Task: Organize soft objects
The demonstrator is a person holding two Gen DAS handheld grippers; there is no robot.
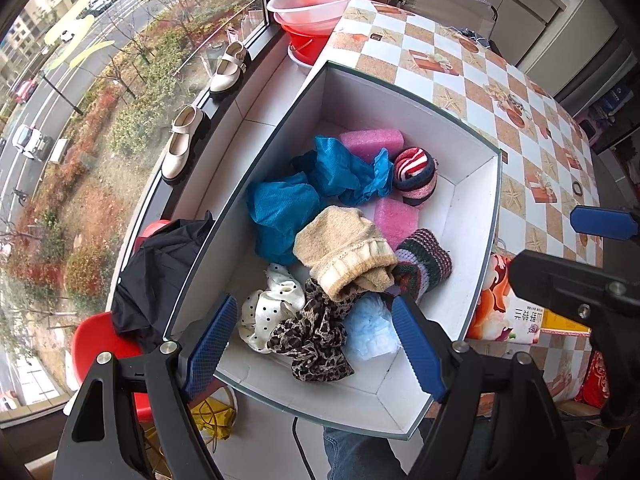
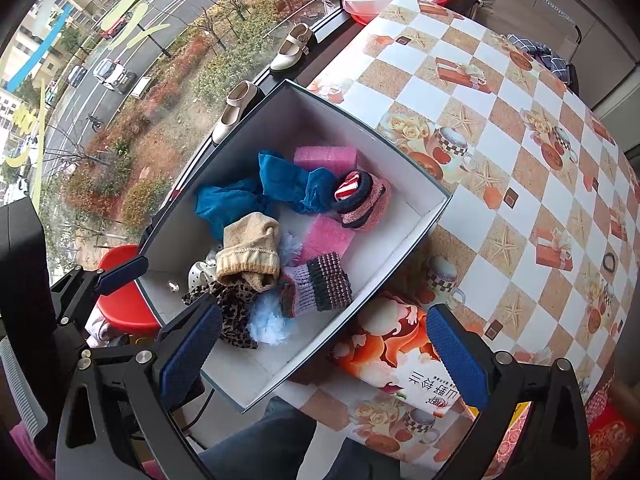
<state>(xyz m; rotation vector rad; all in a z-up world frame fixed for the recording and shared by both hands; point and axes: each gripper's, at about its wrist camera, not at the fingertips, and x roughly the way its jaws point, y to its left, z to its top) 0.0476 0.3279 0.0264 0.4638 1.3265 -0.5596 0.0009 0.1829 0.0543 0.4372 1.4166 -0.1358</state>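
A white open box (image 1: 472, 216) (image 2: 404, 184) sits at the table's left edge and holds several soft things: blue cloths (image 1: 288, 204) (image 2: 280, 180), pink foam blocks (image 1: 372, 140) (image 2: 326, 156), a striped rolled knit (image 1: 416, 174) (image 2: 362, 200), a beige knit hat (image 1: 344, 252) (image 2: 248, 248), a purple-green knit piece (image 1: 424, 264) (image 2: 320, 284), a polka-dot scrunchie (image 1: 272, 308), a leopard scrunchie (image 1: 312, 340) (image 2: 236, 312) and a pale blue puff (image 1: 368, 332) (image 2: 268, 324). My left gripper (image 1: 316, 340) is open and empty over the box's near end. My right gripper (image 2: 324, 352) is open and empty over the box's near right corner.
The checkered tablecloth (image 2: 520, 140) covers the table right of the box. A flowered tissue pack (image 2: 400, 356) lies at the table's near edge. Shoes (image 1: 184, 144) stand on the window sill at left. Red and clear basins (image 1: 316, 4) sit beyond. A red chair (image 1: 100, 340) holds black cloth.
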